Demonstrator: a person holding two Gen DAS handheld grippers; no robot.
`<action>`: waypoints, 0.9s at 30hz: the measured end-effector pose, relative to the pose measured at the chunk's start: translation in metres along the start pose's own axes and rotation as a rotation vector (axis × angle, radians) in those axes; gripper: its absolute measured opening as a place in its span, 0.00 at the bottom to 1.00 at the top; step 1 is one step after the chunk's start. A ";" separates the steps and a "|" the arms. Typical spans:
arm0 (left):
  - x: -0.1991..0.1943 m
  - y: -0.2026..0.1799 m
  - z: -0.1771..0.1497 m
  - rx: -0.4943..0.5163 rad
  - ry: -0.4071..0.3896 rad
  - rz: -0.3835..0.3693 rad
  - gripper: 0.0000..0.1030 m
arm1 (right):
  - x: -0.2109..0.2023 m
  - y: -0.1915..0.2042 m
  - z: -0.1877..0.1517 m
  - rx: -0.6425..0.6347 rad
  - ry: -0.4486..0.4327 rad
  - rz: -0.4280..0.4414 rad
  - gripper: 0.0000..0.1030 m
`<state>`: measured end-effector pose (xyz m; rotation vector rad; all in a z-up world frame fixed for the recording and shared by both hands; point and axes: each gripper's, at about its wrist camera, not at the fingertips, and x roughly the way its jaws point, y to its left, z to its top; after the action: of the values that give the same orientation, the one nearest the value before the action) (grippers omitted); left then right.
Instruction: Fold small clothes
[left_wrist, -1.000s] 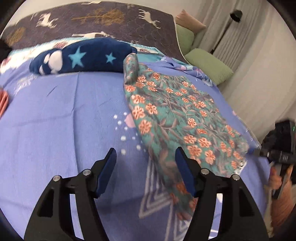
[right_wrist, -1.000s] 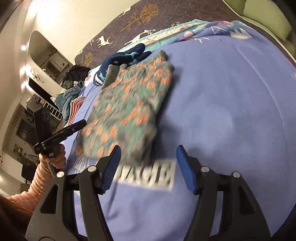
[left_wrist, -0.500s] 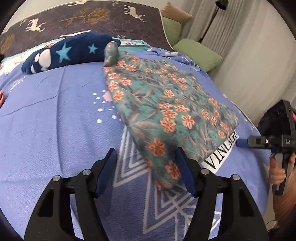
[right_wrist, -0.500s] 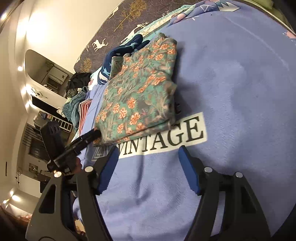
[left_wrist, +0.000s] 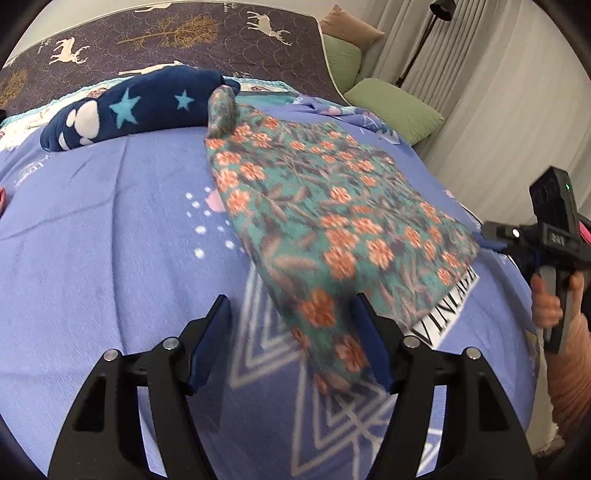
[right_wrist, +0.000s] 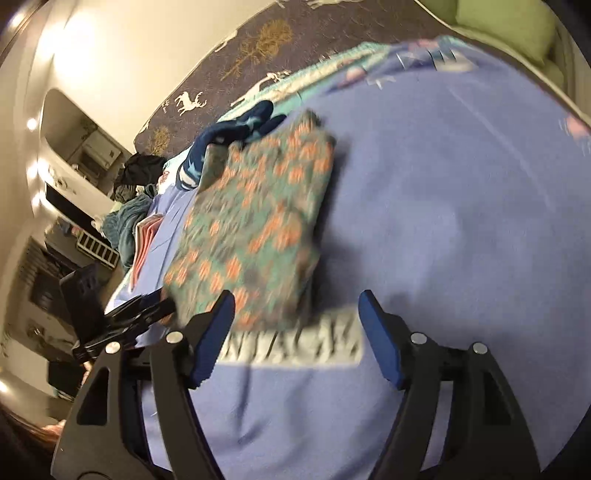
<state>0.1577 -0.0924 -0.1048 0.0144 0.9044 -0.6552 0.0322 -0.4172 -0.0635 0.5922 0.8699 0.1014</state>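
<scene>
While both claws hover above the bed (left_wrist: 110, 229), the floral garment (left_wrist: 325, 206) lies folded flat on the blue blanket (right_wrist: 461, 206), its near edge covering part of a printed white label (left_wrist: 447, 306).

Left claw (left_wrist: 291, 332): jaws apart, nothing gripped. The garment's near corner shows between the blue pads (left_wrist: 373, 343) in the left wrist view; contact cannot be confirmed.

Right claw (right_wrist: 295, 332): jaws apart and just been opening, nothing between them but blanket and label. The garment's near edge sits just beyond the fingertips. In the left wrist view, this claw is at the garment's right edge, held by a hand (left_wrist: 550, 299).

A navy star-print item (left_wrist: 136, 107) lies at the garment's far end, touching it. Green pillows (left_wrist: 395, 107) rest at the bed's far right corner. The right wrist view is motion-blurred.
</scene>
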 end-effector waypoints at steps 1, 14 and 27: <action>0.001 0.002 0.004 0.003 -0.003 0.005 0.67 | 0.009 -0.003 0.010 -0.007 0.013 -0.008 0.69; 0.078 0.055 0.107 -0.120 -0.008 0.102 0.69 | 0.108 0.005 0.092 -0.199 0.118 0.080 0.81; 0.076 0.022 0.115 0.033 -0.093 0.179 0.09 | 0.117 0.020 0.097 -0.247 0.077 0.079 0.25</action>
<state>0.2858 -0.1464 -0.0938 0.0924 0.7922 -0.5001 0.1840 -0.4072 -0.0856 0.3932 0.8923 0.3007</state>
